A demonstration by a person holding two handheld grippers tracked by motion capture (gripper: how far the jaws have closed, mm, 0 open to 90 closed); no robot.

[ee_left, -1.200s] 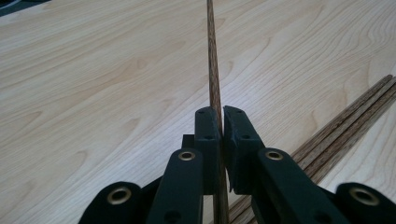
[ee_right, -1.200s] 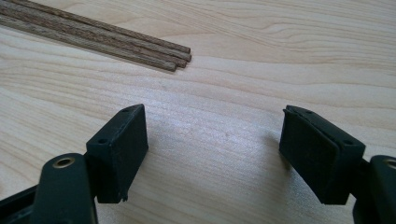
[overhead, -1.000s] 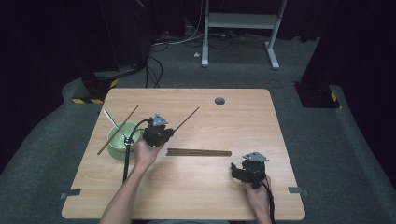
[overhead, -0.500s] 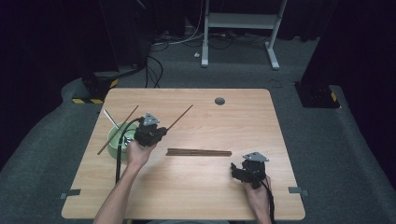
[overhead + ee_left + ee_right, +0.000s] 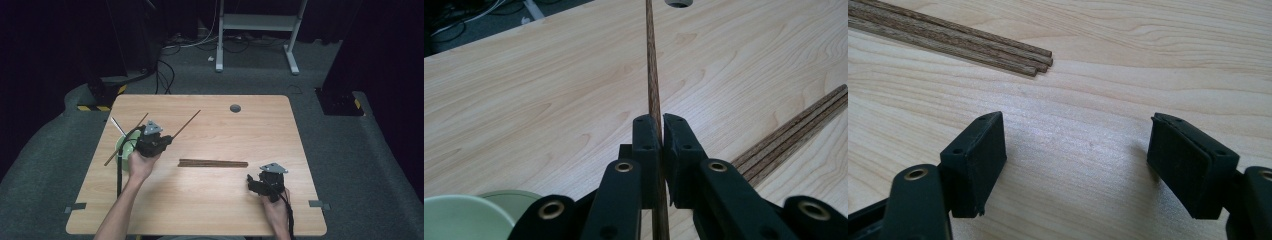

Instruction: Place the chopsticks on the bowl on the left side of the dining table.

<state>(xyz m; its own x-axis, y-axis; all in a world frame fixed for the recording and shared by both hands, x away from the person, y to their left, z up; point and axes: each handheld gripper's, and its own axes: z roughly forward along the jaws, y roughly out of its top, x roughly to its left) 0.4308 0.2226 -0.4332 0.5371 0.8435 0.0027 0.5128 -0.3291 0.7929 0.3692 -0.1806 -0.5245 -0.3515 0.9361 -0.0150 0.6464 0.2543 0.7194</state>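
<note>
My left gripper (image 5: 167,139) (image 5: 660,125) is shut on a brown wooden chopstick (image 5: 187,122) (image 5: 652,65). The stick runs on past the jaws toward the table's far side. That gripper hovers by the right rim of a light green bowl (image 5: 121,149) (image 5: 459,215). A bundle of chopsticks (image 5: 213,163) (image 5: 794,131) (image 5: 958,37) lies flat at mid-table. My right gripper (image 5: 251,184) (image 5: 1076,122) rests near the front right, open, with bare wood between its jaws, just short of the bundle's end.
Another brown chopstick (image 5: 125,141) leans across the bowl, and a thin white stick (image 5: 117,125) pokes out of it. A dark grommet hole (image 5: 235,108) (image 5: 679,2) sits near the table's (image 5: 300,150) far edge. Dark floor and cables lie beyond.
My left gripper has carried its chopstick to the left and slightly up, closer over the bowl. The right gripper and the bundle have stayed put.
</note>
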